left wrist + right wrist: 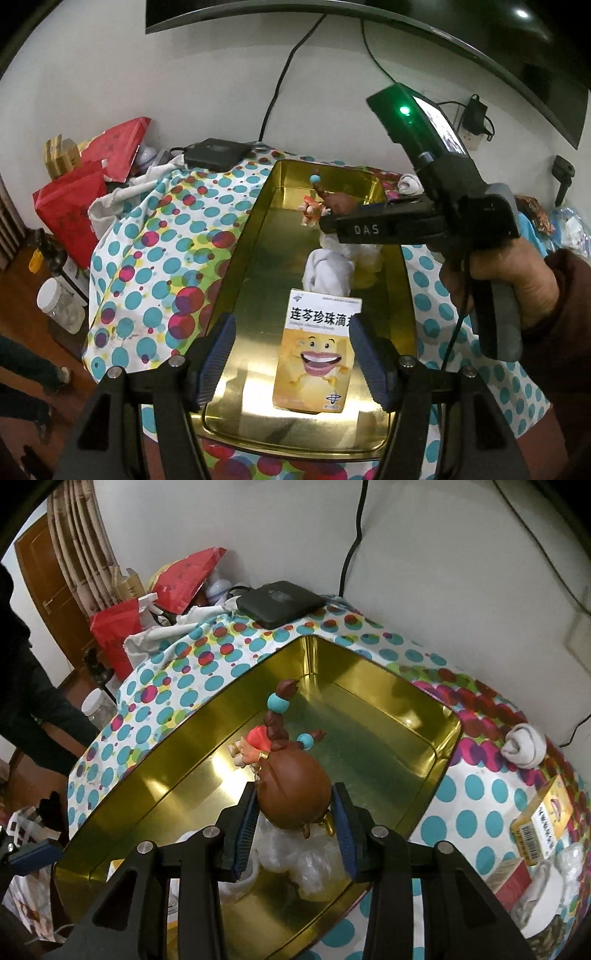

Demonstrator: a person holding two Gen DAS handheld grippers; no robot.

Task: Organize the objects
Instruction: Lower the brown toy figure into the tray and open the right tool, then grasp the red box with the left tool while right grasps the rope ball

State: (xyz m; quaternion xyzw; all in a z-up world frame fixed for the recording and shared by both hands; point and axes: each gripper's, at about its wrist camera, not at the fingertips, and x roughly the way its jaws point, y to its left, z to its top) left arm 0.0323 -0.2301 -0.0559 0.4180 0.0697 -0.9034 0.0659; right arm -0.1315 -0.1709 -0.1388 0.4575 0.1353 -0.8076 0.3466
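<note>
Doll (pixel 293 794) pinched by right hand-held gripper (pixel 295 834) over gold tin (pixel 155 786); left hand-held gripper (pixel 291 365) spread wide. Next: lower toward 12 o'clock, let go.

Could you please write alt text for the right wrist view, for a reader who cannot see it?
The right gripper holds a brown-haired doll figure by its head above an open gold tin. The tin sits on a polka-dot cloth; crumpled clear plastic lies inside it below the doll, and a yellow medicine box lies on the cloth at the right.
</note>
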